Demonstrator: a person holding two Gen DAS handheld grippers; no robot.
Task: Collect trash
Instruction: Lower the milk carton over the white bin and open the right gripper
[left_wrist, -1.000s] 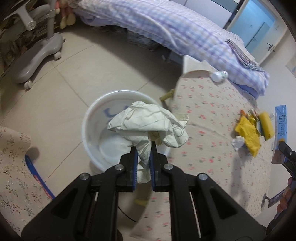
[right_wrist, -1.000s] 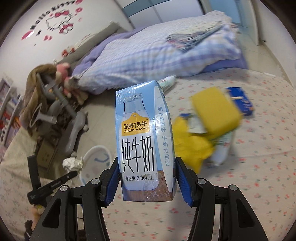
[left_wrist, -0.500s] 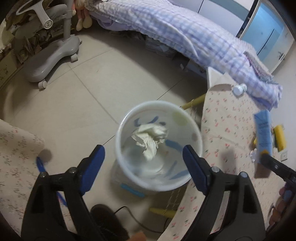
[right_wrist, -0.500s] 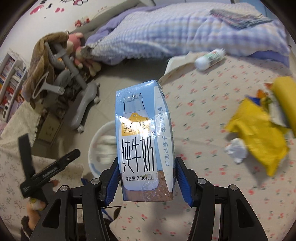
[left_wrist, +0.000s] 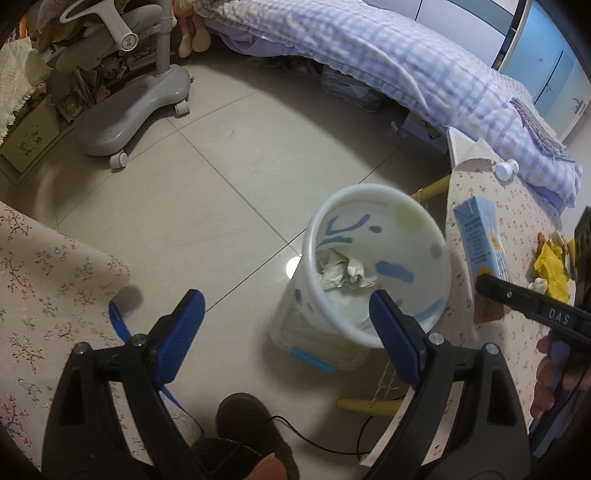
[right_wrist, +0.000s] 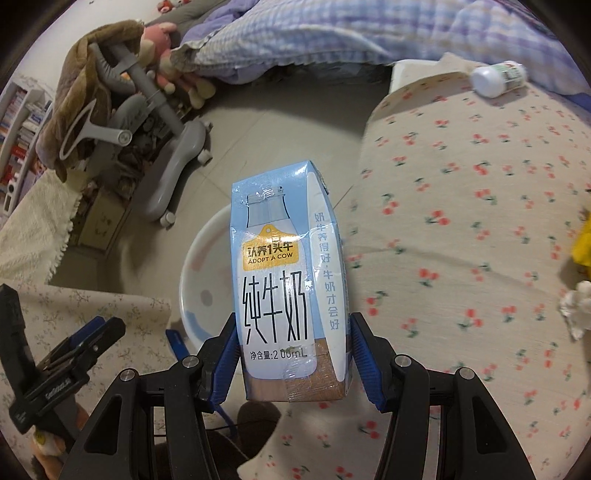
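Change since a second ago: crumpled paper (left_wrist: 345, 273) that was clamped in the left tool (left_wrist: 286, 328) now lies inside the waste bin (left_wrist: 380, 192); the left jaws have just been opening and nothing is between them.
Milk carton shift: the milk carton (right_wrist: 284, 288) was over the table (right_wrist: 461, 221) near the yellow wrappers; it now hangs past the table edge, in front of the bin's rim.
Table: flowered cloth, carrying a yellow wrapper (left_wrist: 552, 271), a white paper scrap (right_wrist: 576, 306) and a small white bottle (right_wrist: 496, 77) lying on its side at the far corner.
Waste bin: white with blue marks, standing on the tiled floor (left_wrist: 192, 192) just beside the table.
Left tool: jaws wide apart, empty, hovering over the bin's near rim.
Right tool (right_wrist: 291, 354): blue pads clamped on both sides of the carton's lower part, carton upright, printed front facing the camera.
Crumpled paper: resting at the bin's bottom.
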